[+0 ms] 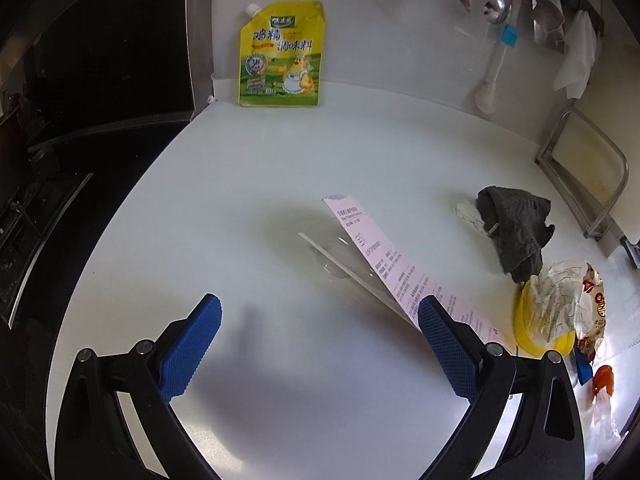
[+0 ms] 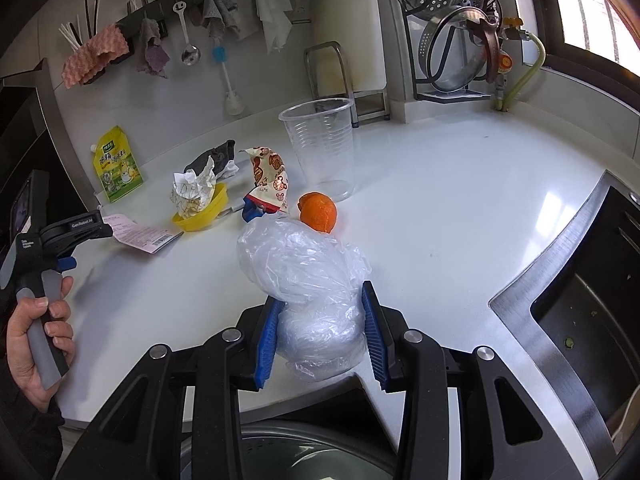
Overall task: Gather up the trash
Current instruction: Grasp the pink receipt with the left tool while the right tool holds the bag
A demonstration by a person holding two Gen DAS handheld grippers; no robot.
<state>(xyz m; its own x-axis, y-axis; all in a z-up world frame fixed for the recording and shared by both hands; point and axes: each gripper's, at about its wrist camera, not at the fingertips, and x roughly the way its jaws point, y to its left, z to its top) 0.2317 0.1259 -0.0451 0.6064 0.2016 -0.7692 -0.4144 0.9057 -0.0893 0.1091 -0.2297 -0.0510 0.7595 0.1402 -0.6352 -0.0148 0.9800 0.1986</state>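
Observation:
My right gripper (image 2: 320, 324) is shut on a crumpled clear plastic bag (image 2: 304, 264), held just above the white counter's front edge. Behind the bag sits an orange peel (image 2: 317, 212), a printed snack wrapper (image 2: 270, 178) and a yellow bowl (image 2: 202, 210) stuffed with crumpled paper. A pink receipt (image 1: 394, 264) lies on the counter over a flat clear plastic piece (image 1: 340, 256). My left gripper (image 1: 320, 328) stands open above bare counter, its right finger (image 1: 446, 348) overlapping the receipt's near end. In the right wrist view a hand holds that left gripper (image 2: 66, 236) at the left.
A yellow seasoning pouch (image 1: 280, 54) leans on the back wall. A dark grey rag (image 1: 516, 232) lies right of the receipt. A tall clear plastic cup (image 2: 322, 146) stands upright. A steel sink (image 2: 580, 304) opens at right; a black stove (image 1: 48, 200) lies left. A round bin opening (image 2: 312, 456) sits below the counter edge.

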